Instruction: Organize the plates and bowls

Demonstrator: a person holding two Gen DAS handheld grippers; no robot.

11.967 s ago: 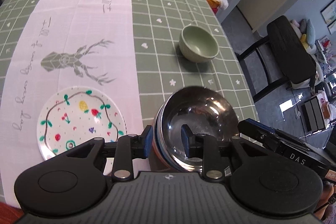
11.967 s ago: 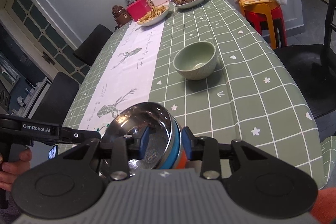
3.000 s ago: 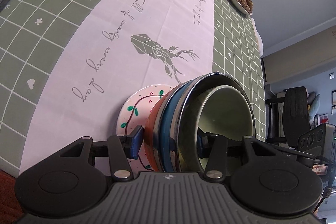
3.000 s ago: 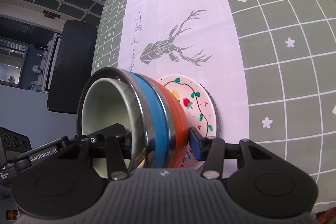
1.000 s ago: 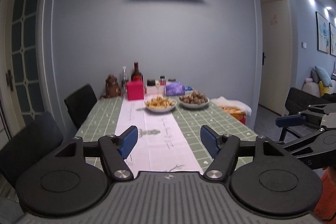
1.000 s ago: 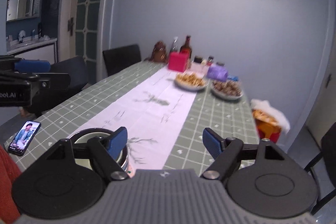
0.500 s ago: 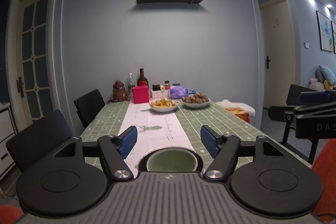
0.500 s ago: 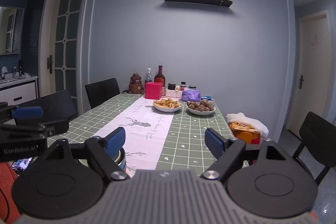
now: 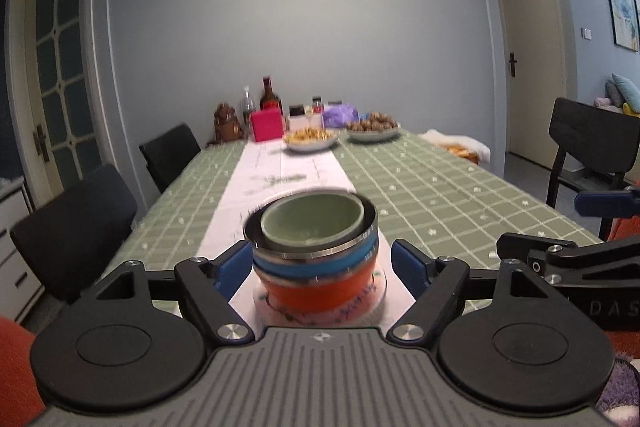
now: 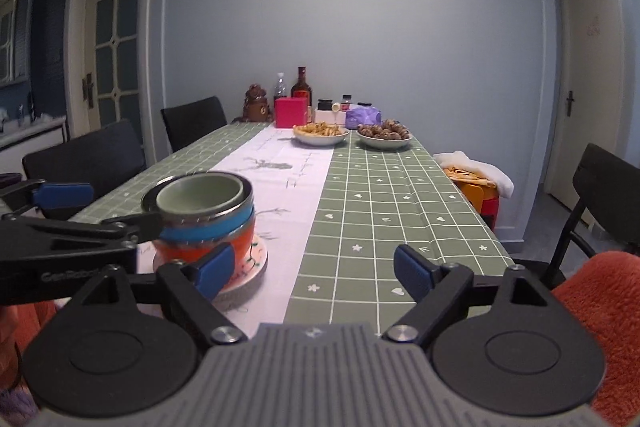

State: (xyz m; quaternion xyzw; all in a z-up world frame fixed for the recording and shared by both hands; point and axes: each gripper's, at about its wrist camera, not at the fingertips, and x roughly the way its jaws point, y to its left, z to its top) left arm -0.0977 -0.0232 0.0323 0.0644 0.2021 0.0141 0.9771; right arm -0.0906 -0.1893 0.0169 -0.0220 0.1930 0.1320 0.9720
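i have the stack of bowls (image 9: 314, 251) as my landmark: a green bowl (image 9: 312, 217) nested inside a steel bowl (image 9: 320, 247), which sits in a blue bowl (image 9: 316, 265), which sits in an orange bowl (image 9: 320, 291). the whole stack stands upright on a painted plate (image 10: 252, 269), and the plate lies on the white runner (image 10: 280, 179) at the near end of the table (image 10: 400, 195).

my left gripper (image 9: 320, 265) sits low, just in front of the stack, jaws spread wide with one blue pad on each side of the bowls. the left pad (image 9: 234, 265) looks very close to the blue bowl's wall, but the blur there keeps me from telling whether it touches. the right pad stands clear of the stack.

my right gripper (image 10: 314, 273) is to the right of the stack, jaws also wide and holding nothing. its left pad (image 10: 212, 271) overlaps the plate's edge in the right wrist view; its other pad hangs over green cloth well to the right of the stack.

far beyond the stack, at the other end of the table, i see a plate of fries (image 10: 320, 135), a plate of round brown snacks (image 10: 385, 137), a pink box (image 10: 291, 113) and a dark bottle (image 10: 301, 87). black chairs (image 10: 84, 155) stand to the left of the stack.
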